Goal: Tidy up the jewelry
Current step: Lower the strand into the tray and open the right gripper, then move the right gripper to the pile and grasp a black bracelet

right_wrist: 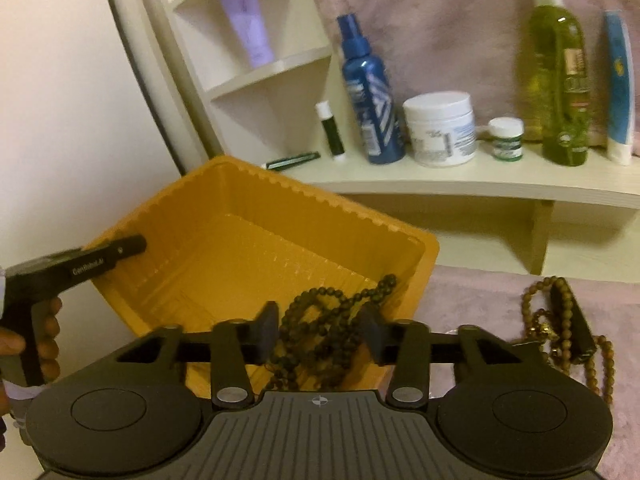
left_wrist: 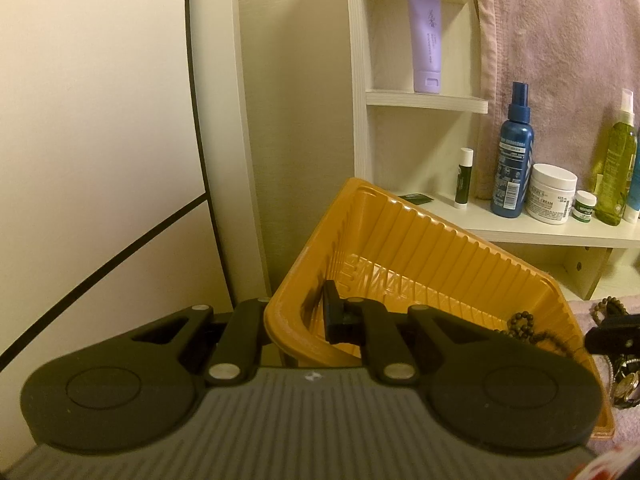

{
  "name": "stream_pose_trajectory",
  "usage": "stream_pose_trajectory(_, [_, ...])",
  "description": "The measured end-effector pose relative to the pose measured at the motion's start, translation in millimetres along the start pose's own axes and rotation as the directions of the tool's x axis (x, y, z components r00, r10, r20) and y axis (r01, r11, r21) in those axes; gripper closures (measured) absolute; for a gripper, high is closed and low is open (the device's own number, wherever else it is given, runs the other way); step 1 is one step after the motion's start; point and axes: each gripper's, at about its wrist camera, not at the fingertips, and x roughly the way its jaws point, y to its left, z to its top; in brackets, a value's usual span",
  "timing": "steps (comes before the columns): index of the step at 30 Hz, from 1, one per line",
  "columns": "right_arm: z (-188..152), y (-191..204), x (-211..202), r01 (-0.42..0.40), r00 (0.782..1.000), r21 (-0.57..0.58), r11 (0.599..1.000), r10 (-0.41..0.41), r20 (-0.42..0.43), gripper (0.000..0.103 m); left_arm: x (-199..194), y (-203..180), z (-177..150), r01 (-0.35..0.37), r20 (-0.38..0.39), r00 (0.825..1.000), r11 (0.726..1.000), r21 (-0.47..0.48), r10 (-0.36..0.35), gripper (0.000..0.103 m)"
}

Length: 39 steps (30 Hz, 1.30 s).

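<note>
Right now my left gripper point(left_wrist: 298, 316) is clamped on the near-left wall of the orange plastic tray point(right_wrist: 248, 216), one finger point(left_wrist: 332, 312) inside the ribbed wall and the other outside, and the tray is tipped up on that hold. From the right wrist view, the left tool's black body point(right_wrist: 80, 264) reaches in at the tray's left rim, with the bare hand point(right_wrist: 24, 344) gripping its handle. My right gripper point(right_wrist: 318, 332) has its jaws standing apart, and a strand of dark wooden beads point(right_wrist: 320, 320) lies bunched between them, draped over the tray's near-right rim and down into its near corner; I cannot tell whether the pads actually touch the beads. To the right of the tray, on the pink cloth point(right_wrist: 480, 292), sits a tangle of lighter brown beads point(right_wrist: 560, 320) around a dark strap-like piece. Behind the tray, a cream shelf point(right_wrist: 440, 180) carries a blue spray bottle point(right_wrist: 370, 92), a white cream jar point(right_wrist: 440, 130), a small green-labelled jar point(right_wrist: 506, 138), a green spray bottle point(right_wrist: 558, 76) and a lip balm stick point(right_wrist: 330, 128). Above and left of the tray, a lilac tube point(right_wrist: 246, 20) stands in a corner shelf.
</note>
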Motion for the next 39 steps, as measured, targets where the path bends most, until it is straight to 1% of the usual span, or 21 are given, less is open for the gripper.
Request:
stream_pose_trajectory(8, [-5,-12,-20,0.005,1.000,0.011,1.000,-0.005,0.001,0.056,-1,0,0,0.000,0.000,1.000,1.000,0.004,0.000,0.093])
stream_pose_trajectory(10, [-7,-17,-26,0.029,1.000,0.020,0.999,-0.029,0.009,0.056,0,0,0,-0.001,-0.001,1.000,1.000,0.004,0.001,0.092])
stream_pose_trajectory(12, [-8,-29,-34,0.067,0.998,0.022,0.997,-0.068,0.015,0.056,0,1,0,-0.001,-0.004,1.000,1.000,0.001,0.001,0.092])
stream_pose_trajectory(15, [-10,-54,-46,0.160,0.987,0.028,0.987,-0.161,0.018,0.056,1,1,-1,-0.003,-0.005,1.000,1.000,0.002,0.003,0.092])
stream_pose_trajectory(17, [-11,-74,-54,0.213,0.977,0.037,0.976,-0.214,0.003,0.056,1,1,0,-0.003,-0.007,1.000,1.000,-0.001,0.003,0.092])
stream_pose_trajectory(20, [-14,-103,-63,0.292,0.956,0.017,0.956,-0.292,-0.034,0.056,2,-1,0,-0.005,-0.007,1.000,1.000,0.002,0.005,0.092])
stream_pose_trajectory(22, [-16,-119,-66,0.324,0.945,0.002,0.946,-0.323,-0.055,0.057,2,-2,0,-0.008,-0.007,1.000,1.000,0.003,0.008,0.092])
stream_pose_trajectory(24, [-16,-130,-67,0.335,0.940,-0.020,0.942,-0.336,-0.064,0.063,2,-2,0,-0.012,-0.008,1.000,1.000,0.004,0.012,0.092])
stream_pose_trajectory(25, [-16,-135,-67,0.336,0.939,-0.030,0.941,-0.337,-0.069,0.067,2,-2,0,-0.013,-0.008,1.000,1.000,0.003,0.013,0.092])
stream_pose_trajectory(26, [-16,-138,-66,0.330,0.941,-0.035,0.943,-0.332,-0.070,0.069,3,-2,0,-0.014,-0.009,1.000,1.000,0.002,0.014,0.092])
stream_pose_trajectory(30, [-12,-141,-57,0.296,0.952,-0.066,0.953,-0.300,-0.065,0.070,2,-3,0,-0.016,-0.009,1.000,1.000,0.009,0.016,0.092])
stream_pose_trajectory(33, [-9,-139,-45,0.277,0.956,-0.089,0.957,-0.284,-0.075,0.072,3,-3,0,-0.018,-0.012,1.000,1.000,0.013,0.018,0.092])
stream_pose_trajectory(37, [-8,-140,-31,0.275,0.955,-0.101,0.956,-0.283,-0.088,0.080,3,-4,0,-0.023,-0.015,1.000,1.000,0.018,0.023,0.092])
stream_pose_trajectory(39, [-7,-142,-25,0.268,0.956,-0.100,0.958,-0.277,-0.093,0.081,3,-3,-1,-0.025,-0.017,1.000,0.999,0.020,0.025,0.092])
